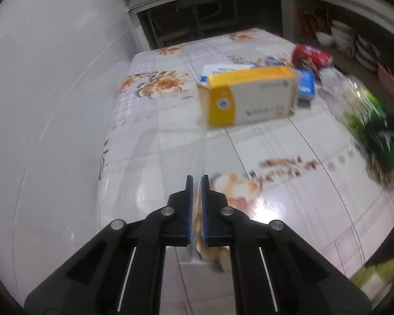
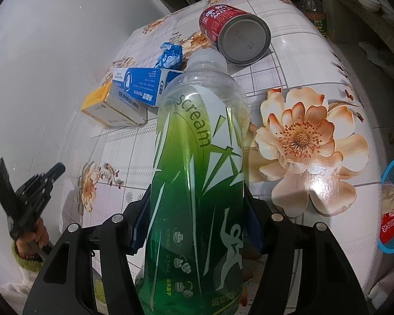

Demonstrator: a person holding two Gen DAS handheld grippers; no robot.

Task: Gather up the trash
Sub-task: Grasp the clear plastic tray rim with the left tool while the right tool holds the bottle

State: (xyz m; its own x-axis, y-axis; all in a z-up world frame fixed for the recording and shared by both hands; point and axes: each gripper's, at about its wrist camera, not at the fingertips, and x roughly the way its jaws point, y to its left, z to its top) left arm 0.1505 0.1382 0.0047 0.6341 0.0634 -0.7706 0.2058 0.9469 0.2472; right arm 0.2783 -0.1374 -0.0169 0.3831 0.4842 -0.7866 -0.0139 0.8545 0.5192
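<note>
A kitchen-like room is shown, with dark shelving and stacked bowls (image 1: 325, 36) in the upper right of the left wrist view. The work surface is a table (image 2: 289, 73) covered in a glossy, wipe-clean cloth printed with grey checks and large peach flowers; a pale wall fills the left of both views.

The trash is gathered in the upper middle of the frames. A yellow and white box (image 1: 249, 95) of thin card lies on its long side with an end flap open. Behind it a blue and white box (image 2: 141, 85) is seen, flat and rectangular. A crumpled blue wrapper (image 2: 169, 55) sits just beyond, and a red can (image 2: 233, 34) lies on its side with its dull metal base turned toward the lens.

The right gripper (image 2: 197, 225) is clamped on a plastic bottle (image 2: 197, 157), the pads pressed against its lower body on both sides. The bottle is clear, smooth and cylindrical with a green printed label and a white cap; it is held low on the body, probably so that it can be carried away from the pile.

The left gripper (image 1: 197, 181) is brought together with blue pads nearly touching. What looks like a thin clear film is visible between them, but this cannot be confirmed through the blur. It is poised low over the cloth, well short of the yellow and white box.
</note>
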